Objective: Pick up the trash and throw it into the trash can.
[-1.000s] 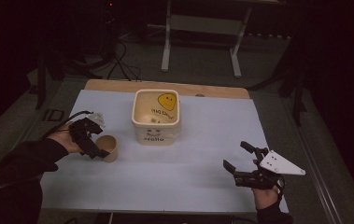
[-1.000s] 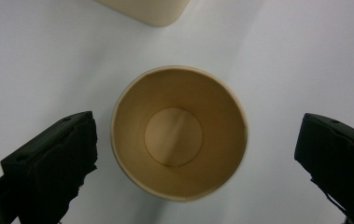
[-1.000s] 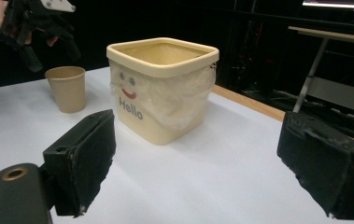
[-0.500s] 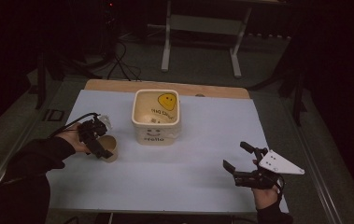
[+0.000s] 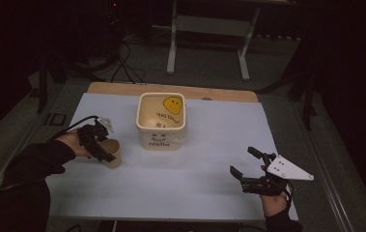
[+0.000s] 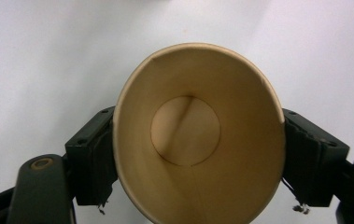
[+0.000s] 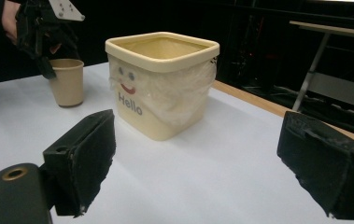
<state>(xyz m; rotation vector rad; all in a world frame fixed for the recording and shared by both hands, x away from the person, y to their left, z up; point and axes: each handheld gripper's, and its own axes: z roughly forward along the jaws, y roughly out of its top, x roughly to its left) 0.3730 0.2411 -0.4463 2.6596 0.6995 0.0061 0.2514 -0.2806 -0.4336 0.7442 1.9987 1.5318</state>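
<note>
The paper cup (image 5: 111,153), left of the cream tub (image 5: 161,121), is being squeezed by the left gripper (image 5: 98,145), whose jaws have just been closing; the right gripper (image 5: 246,166) is being held wide open and empty, unmoved since earlier.

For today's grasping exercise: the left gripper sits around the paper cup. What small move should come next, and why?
Probably lift the paper cup slightly. The left gripper has just been closing, its pads now pressing both cup walls and squeezing the rim oval, while the cup stands on the table.

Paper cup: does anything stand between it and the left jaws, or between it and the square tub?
Nothing visible. The left gripper has just been closing on the paper cup; its jaws press both sides, rim squeezed oval. Only bare white table lies between the cup and the tub beside it.
</note>
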